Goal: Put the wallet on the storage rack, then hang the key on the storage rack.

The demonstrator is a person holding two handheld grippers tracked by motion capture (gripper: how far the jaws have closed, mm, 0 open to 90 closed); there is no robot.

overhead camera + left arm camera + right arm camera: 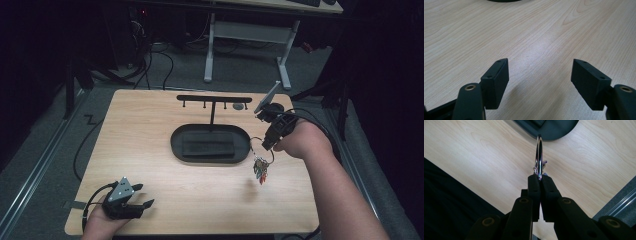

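Two grippers work over a wooden table [200,190]. The right gripper [539,178] has its jaws pressed together on a chrome key ring [539,155], seen edge-on in the right gripper view. In the high view the ring hangs below that gripper, just right of the black oval tray [210,143] of a key stand [214,100], with a colourful bunch of keys [260,170] dangling above the tabletop. The left gripper [539,75] rests near the table's front left corner, jaws spread wide with nothing between them.
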